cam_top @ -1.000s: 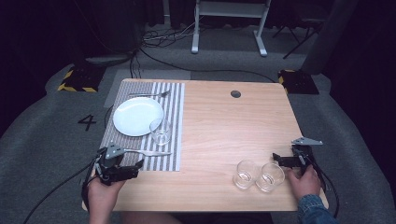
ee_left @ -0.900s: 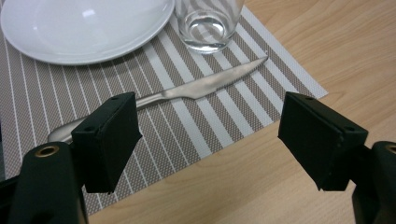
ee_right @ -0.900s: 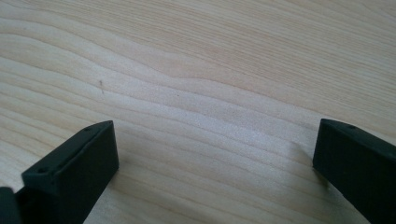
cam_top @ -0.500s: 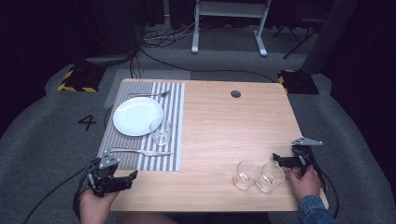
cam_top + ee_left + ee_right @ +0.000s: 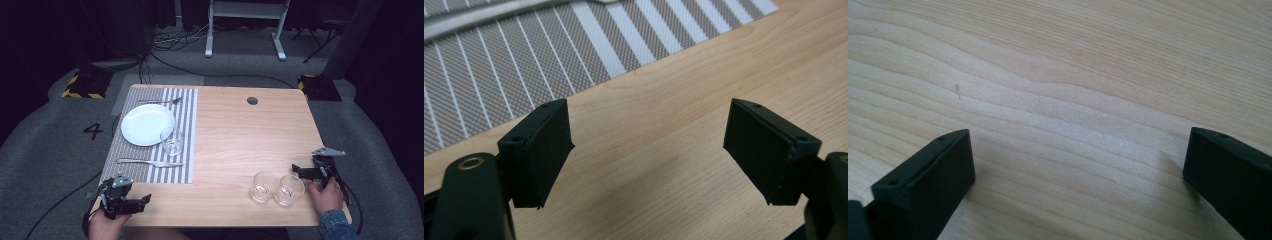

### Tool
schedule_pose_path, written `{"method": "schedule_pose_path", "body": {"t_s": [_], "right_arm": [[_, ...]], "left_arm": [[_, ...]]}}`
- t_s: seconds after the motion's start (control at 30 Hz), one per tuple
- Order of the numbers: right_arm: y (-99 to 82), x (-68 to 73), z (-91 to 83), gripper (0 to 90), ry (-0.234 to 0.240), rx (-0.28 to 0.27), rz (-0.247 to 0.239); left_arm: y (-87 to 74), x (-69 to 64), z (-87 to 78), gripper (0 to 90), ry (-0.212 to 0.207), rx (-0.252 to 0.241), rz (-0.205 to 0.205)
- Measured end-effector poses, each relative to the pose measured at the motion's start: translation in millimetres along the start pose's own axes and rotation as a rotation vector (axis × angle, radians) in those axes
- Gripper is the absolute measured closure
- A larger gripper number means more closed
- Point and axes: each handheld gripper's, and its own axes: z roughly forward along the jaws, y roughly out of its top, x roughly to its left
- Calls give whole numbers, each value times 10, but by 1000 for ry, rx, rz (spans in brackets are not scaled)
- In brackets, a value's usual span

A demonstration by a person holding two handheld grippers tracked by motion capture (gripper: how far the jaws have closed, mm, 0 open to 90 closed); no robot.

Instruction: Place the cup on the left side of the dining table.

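My left gripper hovers open at the table's front left corner, jaws wide over bare wood just below the striped placemat. A knife lies along the mat's near side. Held open at the front right, my right gripper has only wood grain between its jaws. Two empty glasses stand side by side just left of it. On the mat sit a white plate, a third glass and a fork.
The wooden table has a round cable hole near its far edge. Grey carpet surrounds it, with a white stand's legs and cables behind. A hand and sleeve hold the right gripper.
My left gripper has drawn back from the placemat's near edge toward the front left corner of the table. The right gripper and the glasses have stayed put.
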Motion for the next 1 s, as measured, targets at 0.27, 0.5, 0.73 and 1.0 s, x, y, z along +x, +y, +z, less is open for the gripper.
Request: {"method": "schedule_pose_path", "body": {"t_s": [0.27,0.5,0.73,1.0], "right_arm": [[0,0,0,5,0,0,0],[-2,-1,-1,4,1,-1,-2],[-2,0,-1,5,1,0,-1],[-2,0,-1,5,1,-1,-2]], "left_arm": [[-106,55,132,169,21,-9,-23],[-262,60,224,130,69,-149,71],[-315,79,270,103,81,-216,67],[-310,67,285,94,84,-222,59]]}}
